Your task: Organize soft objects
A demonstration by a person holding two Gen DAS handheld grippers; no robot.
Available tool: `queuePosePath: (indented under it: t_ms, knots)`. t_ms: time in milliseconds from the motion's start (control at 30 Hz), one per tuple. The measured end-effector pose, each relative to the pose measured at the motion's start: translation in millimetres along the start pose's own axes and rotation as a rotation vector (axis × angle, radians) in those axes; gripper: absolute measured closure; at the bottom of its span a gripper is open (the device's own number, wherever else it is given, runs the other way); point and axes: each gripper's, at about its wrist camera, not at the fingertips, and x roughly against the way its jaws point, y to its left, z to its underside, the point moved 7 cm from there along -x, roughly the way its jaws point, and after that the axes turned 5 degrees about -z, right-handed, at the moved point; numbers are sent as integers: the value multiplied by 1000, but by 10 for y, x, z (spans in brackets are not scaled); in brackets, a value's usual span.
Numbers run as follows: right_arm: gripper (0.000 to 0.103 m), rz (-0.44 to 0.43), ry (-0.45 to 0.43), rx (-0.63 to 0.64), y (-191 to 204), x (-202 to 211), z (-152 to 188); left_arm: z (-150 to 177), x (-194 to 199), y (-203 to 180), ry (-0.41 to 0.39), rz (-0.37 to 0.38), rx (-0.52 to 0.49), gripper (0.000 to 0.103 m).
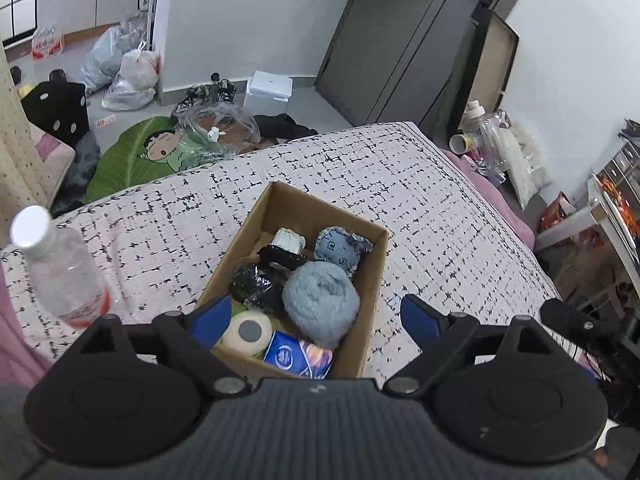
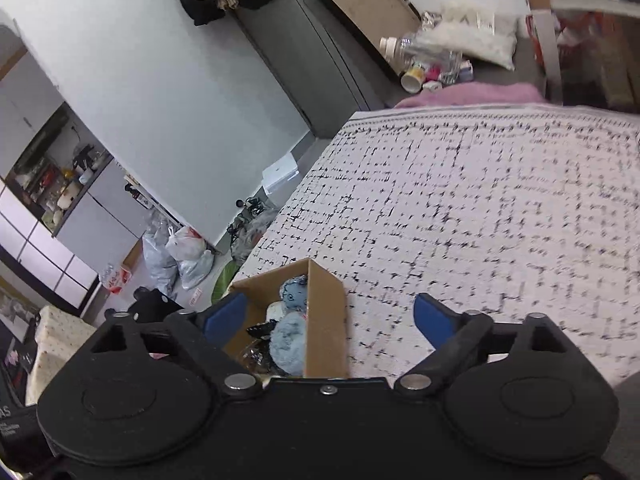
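- The open brown cardboard box [image 1: 372,276] sits on the white bedspread with black dashes [image 1: 360,168], and the soft things lie inside it.
- In the box: a fluffy pale-blue rolled towel [image 1: 320,300] at the centre, a grey-blue plush toy [image 1: 338,246] at 12 o'clock from it and touching it, a crinkled black plastic bundle [image 1: 260,284] at 9 o'clock, a small white folded packet [image 1: 288,240] at 11 o'clock.
- Nearer the camera lie a cream round pad with a grey disc [image 1: 246,332] and a blue tissue pack [image 1: 298,354], at 7 and 6 o'clock from the towel.
- The left gripper [image 1: 316,316] hangs above the box's near end, its blue fingers [image 1: 212,314] spread wide with nothing between them; one finger overlaps the box's left wall in the view.
- The right gripper [image 2: 330,316] stands spread just as wide and empty, above the box's right wall [image 2: 324,320] and the bedspread beside it.
- A clear plastic water bottle with a white cap [image 1: 60,264] lies at 9 o'clock from the box, well apart, seen only by the left wrist.
- Only the left wrist shows the green leaf-shaped cartoon mat [image 1: 136,156] on the floor at 11 o'clock.
- Only the right wrist shows the wall shelf of kitchen items [image 2: 60,184] at 9 o'clock, and the bare bedspread spreading to 3 o'clock.
- Both views show white plastic bags [image 1: 132,76] on the floor and a pink blanket [image 2: 468,94] at the bed's far edge.
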Motion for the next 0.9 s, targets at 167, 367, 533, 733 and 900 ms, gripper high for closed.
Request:
queuePosePath:
  t_ms: [167, 367, 533, 733, 900]
  knots:
    - [5, -9, 1, 44, 38, 247, 39, 101, 209, 13, -10, -15, -20, 12]
    - [0, -23, -5, 109, 105, 502, 94, 222, 454, -31, -22, -30, -67, 12]
    - [0, -36, 3, 152, 140, 670, 149, 303, 630, -61, -27, -37, -104, 12]
    - [0, -31, 12, 174, 105, 829, 208, 416, 810, -137, -35, -22, -165, 12]
    - [0, -21, 23, 198, 51, 892, 282, 513, 928, -191, -51, -6, -216, 12]
